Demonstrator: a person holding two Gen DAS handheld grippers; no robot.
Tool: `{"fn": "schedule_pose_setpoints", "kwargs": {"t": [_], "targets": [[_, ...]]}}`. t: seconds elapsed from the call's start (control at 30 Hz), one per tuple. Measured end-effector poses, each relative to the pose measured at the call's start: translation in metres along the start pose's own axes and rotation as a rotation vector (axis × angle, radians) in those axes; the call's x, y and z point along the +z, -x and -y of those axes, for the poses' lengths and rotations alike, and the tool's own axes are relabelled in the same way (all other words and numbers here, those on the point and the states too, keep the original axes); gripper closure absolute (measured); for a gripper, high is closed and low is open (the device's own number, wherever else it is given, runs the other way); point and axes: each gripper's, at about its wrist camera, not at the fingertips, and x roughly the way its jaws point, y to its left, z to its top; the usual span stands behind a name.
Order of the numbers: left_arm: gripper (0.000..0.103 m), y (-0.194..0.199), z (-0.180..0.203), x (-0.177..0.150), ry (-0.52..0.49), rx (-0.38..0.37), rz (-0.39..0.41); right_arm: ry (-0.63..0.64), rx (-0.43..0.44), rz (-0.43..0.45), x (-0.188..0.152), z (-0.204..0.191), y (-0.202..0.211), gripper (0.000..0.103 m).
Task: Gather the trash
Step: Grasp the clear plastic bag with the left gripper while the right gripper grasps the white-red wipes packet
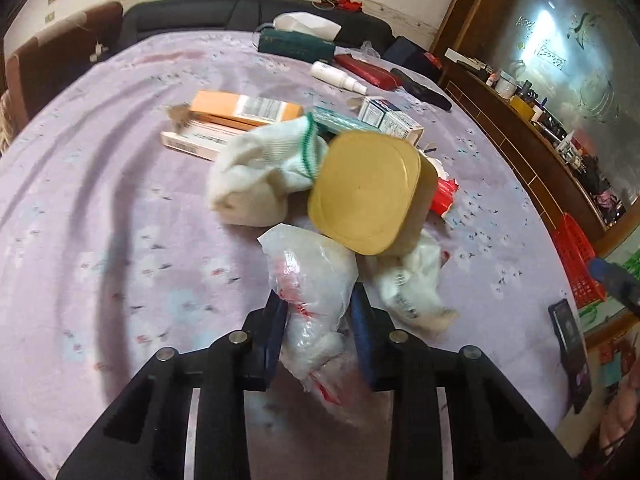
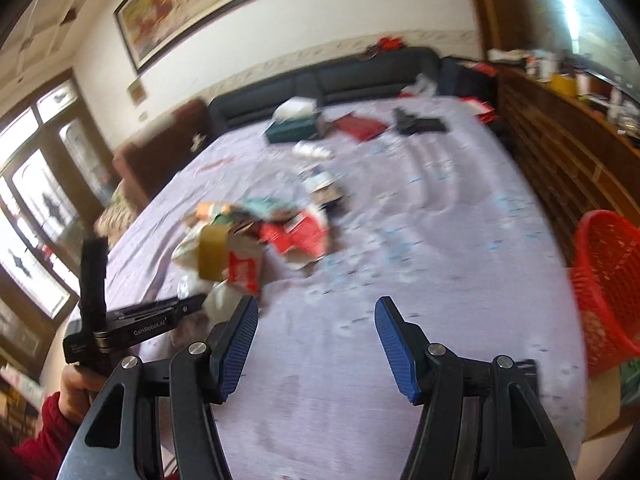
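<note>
Left wrist view: left gripper (image 1: 318,320) fingers clamped on crumpled plastic bag (image 1: 316,280) on bed (image 1: 100,240); right gripper (image 2: 316,344) fingers apart, empty.

Both wrist views downward, sharing bedsheet (image 1: 100,208) clutter.

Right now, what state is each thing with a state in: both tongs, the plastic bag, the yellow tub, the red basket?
Left tongs: closed on the plastic bag.
Right tongs: open, nothing between them.
Plastic bag: crumpled, gripped between the left pads.
Yellow tub: tipped on its side, flat face toward the camera.
Red basket: at the table's edge; contents not visible.
</note>
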Motion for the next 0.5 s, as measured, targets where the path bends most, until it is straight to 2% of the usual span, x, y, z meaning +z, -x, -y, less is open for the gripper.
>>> {"fn": "schedule_pose_setpoints", "kwargs": {"t": [0.13, 0.23, 0.5], "targets": [[0.073, 0.013, -0.014, -0.005, 0.002, 0.006, 0.023, 0.029, 0.077, -0.101, 0.000, -0.024, -0.041, 0.038], [0.073, 0.017, -0.021, -0.006, 0.009, 0.016, 0.037, 0.057, 0.097, -0.145, 0.003, -0.043, -0.071, 0.038], [0.073, 0.019, -0.034, -0.011, 0.018, 0.032, 0.043, 0.141, 0.047, -0.234, 0.009, -0.081, -0.133, 0.038]]}}
